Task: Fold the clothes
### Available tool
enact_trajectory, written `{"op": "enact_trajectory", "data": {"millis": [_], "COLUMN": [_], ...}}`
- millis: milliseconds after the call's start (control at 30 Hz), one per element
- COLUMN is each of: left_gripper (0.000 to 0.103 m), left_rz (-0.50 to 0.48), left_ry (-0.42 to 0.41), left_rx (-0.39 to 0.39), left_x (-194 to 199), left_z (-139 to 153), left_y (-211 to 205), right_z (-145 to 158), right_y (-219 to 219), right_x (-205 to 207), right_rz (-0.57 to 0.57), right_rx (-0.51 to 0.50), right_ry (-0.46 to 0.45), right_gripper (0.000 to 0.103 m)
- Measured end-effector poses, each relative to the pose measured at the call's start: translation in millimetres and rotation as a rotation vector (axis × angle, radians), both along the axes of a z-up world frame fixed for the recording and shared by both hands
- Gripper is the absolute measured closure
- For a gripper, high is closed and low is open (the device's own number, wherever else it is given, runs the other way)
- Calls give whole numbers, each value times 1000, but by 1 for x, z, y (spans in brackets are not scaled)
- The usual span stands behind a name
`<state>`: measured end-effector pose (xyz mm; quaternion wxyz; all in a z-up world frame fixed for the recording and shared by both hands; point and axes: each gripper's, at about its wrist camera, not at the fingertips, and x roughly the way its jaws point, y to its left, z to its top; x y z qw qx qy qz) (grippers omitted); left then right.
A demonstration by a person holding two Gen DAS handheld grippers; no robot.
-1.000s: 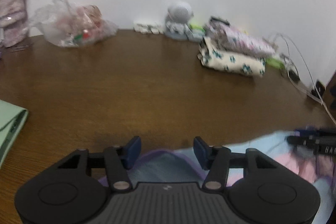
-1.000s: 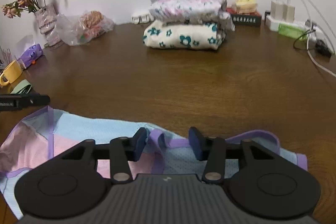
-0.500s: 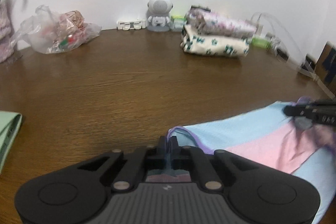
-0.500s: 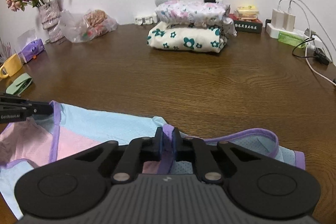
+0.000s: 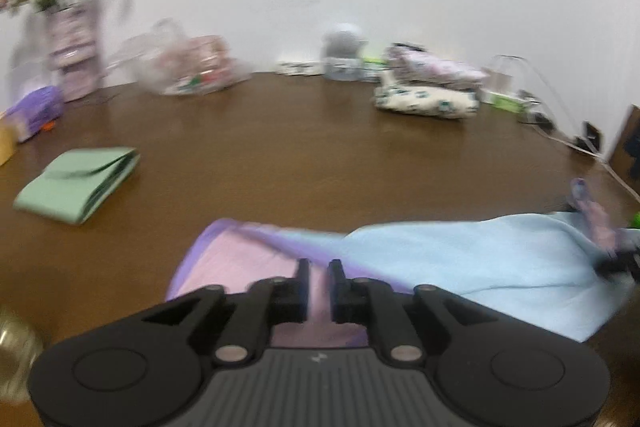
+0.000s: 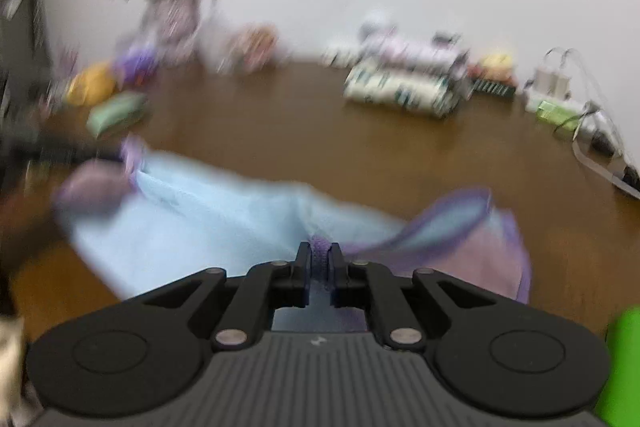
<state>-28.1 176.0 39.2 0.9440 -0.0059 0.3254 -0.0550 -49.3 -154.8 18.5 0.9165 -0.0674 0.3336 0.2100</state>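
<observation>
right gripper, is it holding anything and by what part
Yes: the right gripper is shut on the pastel garment, pinching its purple trim band between the fingers.

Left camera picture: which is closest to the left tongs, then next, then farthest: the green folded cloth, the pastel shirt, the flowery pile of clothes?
1. Pastel shirt, between the left tongs.
2. Green folded cloth, left side.
3. Flowery pile of clothes, far right, near the wall.
</observation>
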Motion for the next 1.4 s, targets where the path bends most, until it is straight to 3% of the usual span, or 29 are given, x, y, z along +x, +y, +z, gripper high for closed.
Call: {"op": "enact_trajectory", "data": {"millis": [67, 133, 167, 233, 433, 533, 567, 600, 633, 700, 833, 1000, 1067, 1100, 1133, 1167, 1333, 1400], "left_gripper": [74, 64, 55, 50, 51, 51, 52, 52, 52, 52, 52, 52, 52, 52, 52, 51, 51, 51], "left_rz": [39, 75, 80, 83, 164, 169, 165, 163, 159, 162, 152, 144, 144, 144, 144, 146, 151, 146], "left_ry": [14, 31, 39, 68, 113, 130, 118, 113, 111, 109, 98, 83, 86, 88, 90, 91, 92, 90], "left_rx": [-53, -131, -174, -228, -245, -221, -205, -189, -175, -152, -70, -16, -18, -19, -20, -27, -46, -40], "left_x": [-6, -10, -9, -1, 32, 36, 34, 33, 32, 29, 27, 28, 28, 28, 28, 28, 27, 27], "left_z": [4, 11, 14, 17, 3, -6, -7, -8, -9, -8, -10, -14, -13, -13, -12, -12, -11, -12], "left_y": [9, 16, 16, 12, 1, -4, -6, -7, -9, -12, -21, -26, -24, -23, -22, -20, -17, -18], "right_z": [0, 9, 16, 30, 28, 11, 5, -1, -3, 6, 35, 15, 6, 3, 6, 11, 28, 24], "right_y": [2, -1, -7, -20, -61, -70, -70, -69, -70, -74, -91, -103, -105, -105, -103, -100, -86, -80], "right_x": [-9, -14, -12, -3, 78, 108, 115, 119, 120, 105, 34, -5, -12, -15, -18, -20, -13, 2], "right_rz": [14, 7, -20, -92, -437, -473, -469, -468, -473, -490, -452, -496, -509, -507, -500, -492, -433, -406], "right_rx": [-12, 11, 34, 77, 45, 52, 53, 60, 81, 147, 207, 63, 23, 10, 10, 13, 33, 42], "right_ry": [-1, -23, -41, -73, -52, 30, 58, 79, 82, 31, -136, -80, -49, -38, -49, -66, -130, -93], "right_gripper": [85, 67, 65, 64, 56, 57, 63, 90, 99, 99, 99, 98, 93, 83, 71, 68, 68, 67]}}
